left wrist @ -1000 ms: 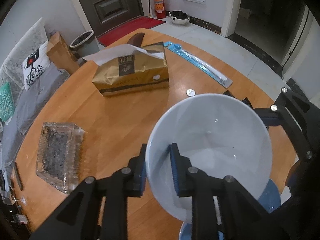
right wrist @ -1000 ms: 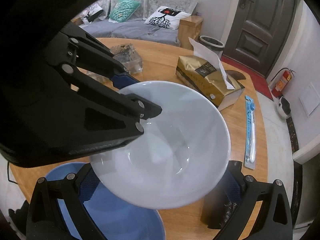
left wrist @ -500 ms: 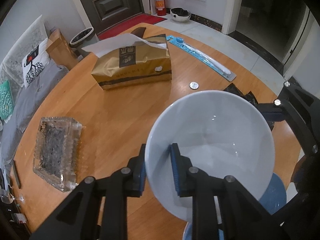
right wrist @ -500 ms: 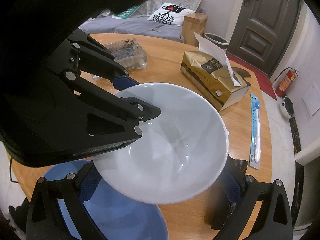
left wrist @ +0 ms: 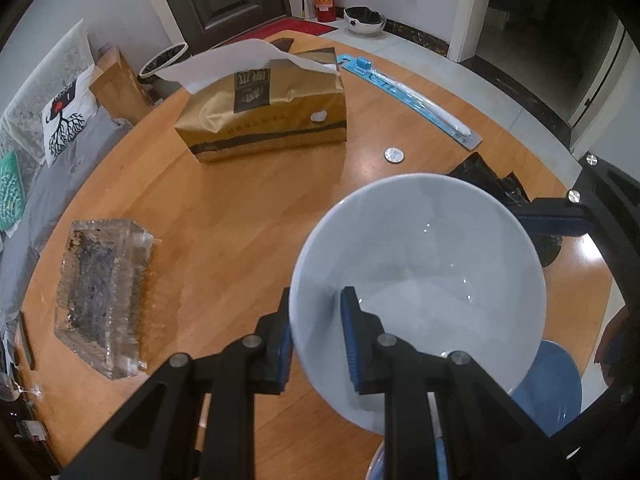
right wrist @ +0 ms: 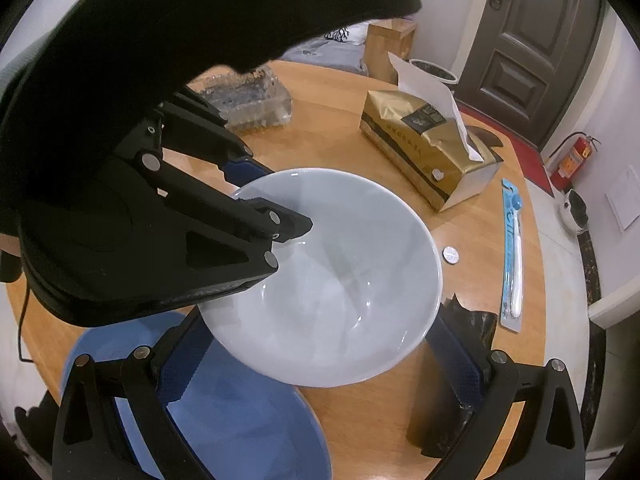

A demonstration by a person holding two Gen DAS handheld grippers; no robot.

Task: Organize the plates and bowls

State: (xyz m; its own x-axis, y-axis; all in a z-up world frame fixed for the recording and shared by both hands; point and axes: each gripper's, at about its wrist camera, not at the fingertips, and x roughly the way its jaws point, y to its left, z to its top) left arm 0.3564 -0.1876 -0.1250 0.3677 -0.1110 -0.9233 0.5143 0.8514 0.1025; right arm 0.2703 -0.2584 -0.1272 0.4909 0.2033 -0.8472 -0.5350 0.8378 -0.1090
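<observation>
The left gripper (left wrist: 316, 332) is clamped on the near rim of a white bowl (left wrist: 420, 276), one pad inside and one outside, holding it up above the wooden table (left wrist: 240, 216). The right gripper (right wrist: 320, 364) stands wide open with the bowl between its fingers, above a blue plate (right wrist: 240, 424) near the table's near edge. Farther on lie a coin (left wrist: 393, 155), a glass tray (left wrist: 100, 296), a tissue pack (left wrist: 268, 112) and a packaged toothbrush (left wrist: 412, 100) near the far edge.
</observation>
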